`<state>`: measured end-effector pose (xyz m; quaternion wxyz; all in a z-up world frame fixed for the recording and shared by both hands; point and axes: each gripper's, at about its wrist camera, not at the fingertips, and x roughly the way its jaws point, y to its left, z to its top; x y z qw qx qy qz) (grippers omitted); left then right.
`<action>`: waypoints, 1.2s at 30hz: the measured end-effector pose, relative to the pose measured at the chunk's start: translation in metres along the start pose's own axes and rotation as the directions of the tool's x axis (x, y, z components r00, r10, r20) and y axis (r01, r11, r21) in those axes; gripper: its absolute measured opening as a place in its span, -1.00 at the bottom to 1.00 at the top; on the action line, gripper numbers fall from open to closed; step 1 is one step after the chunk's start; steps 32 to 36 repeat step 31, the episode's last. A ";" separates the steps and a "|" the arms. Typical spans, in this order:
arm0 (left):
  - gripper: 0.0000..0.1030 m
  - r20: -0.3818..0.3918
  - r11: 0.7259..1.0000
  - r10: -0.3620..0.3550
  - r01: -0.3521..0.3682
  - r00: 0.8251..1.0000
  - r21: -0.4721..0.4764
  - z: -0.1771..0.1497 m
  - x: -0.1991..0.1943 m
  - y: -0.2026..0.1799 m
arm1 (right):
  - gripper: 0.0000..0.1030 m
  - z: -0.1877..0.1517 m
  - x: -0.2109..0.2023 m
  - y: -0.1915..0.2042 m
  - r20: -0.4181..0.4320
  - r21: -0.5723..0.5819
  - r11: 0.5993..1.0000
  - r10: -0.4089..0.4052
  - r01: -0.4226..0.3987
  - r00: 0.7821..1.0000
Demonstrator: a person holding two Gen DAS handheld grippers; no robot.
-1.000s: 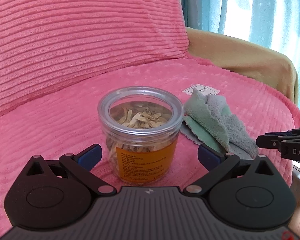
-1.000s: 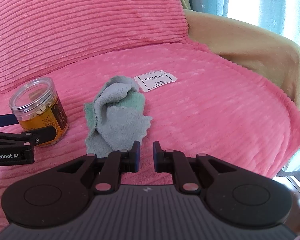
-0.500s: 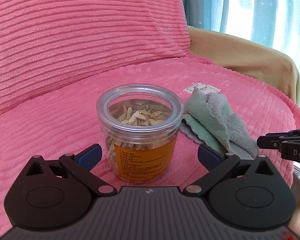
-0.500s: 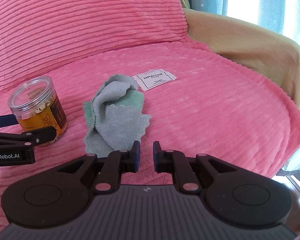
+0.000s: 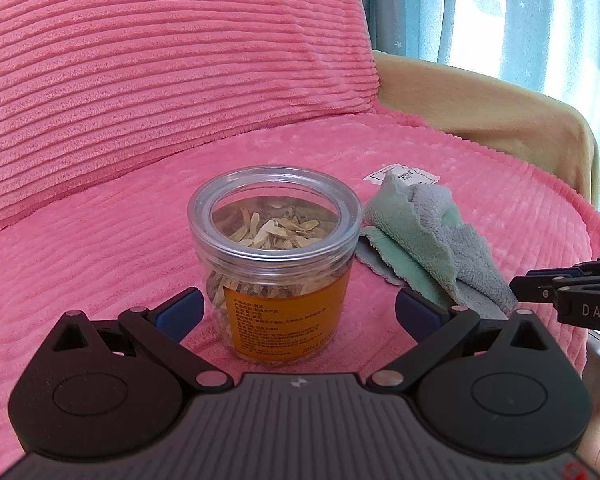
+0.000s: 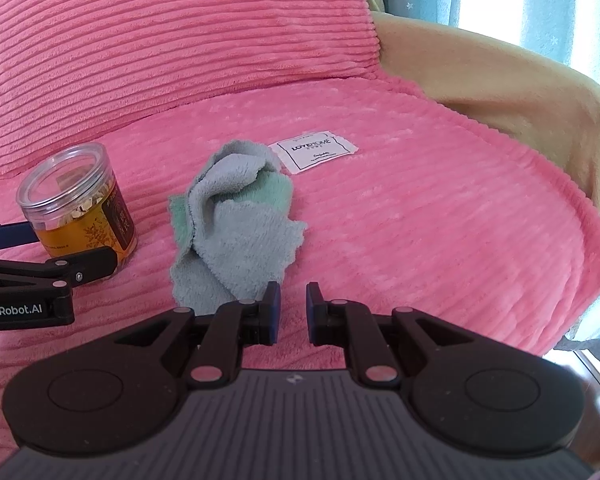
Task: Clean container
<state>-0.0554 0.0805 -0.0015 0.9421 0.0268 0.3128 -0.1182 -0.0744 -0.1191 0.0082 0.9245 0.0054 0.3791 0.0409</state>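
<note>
Your left claw (image 5: 296, 312) is spread wide w/ nothing held, pads either side of the jar (image 5: 274, 256) but not touching. The jar stands upright on the pink cushion (image 5: 100, 248), lid on, cloth (image 5: 428, 248) just to its right. Centre the pads on the label band, then close gently; soft cushion may let it tip. Right claw (image 6: 293, 312) is nearly closed, empty, just near of the cloth.

Crumpled cloth (image 6: 236, 224) beside jar (image 6: 78, 204)
</note>
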 end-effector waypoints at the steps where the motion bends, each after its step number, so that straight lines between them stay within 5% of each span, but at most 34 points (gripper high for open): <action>1: 0.99 0.000 1.000 0.000 0.000 1.000 -0.001 0.000 0.000 -0.001 | -0.80 0.000 0.000 0.001 -0.001 0.000 1.000 -0.001 0.001 1.000; 36: 0.99 0.017 1.000 -0.007 0.007 1.000 -0.004 -0.002 -0.003 -0.002 | -0.80 -0.004 0.001 0.004 -0.021 -0.002 1.000 -0.009 0.009 1.000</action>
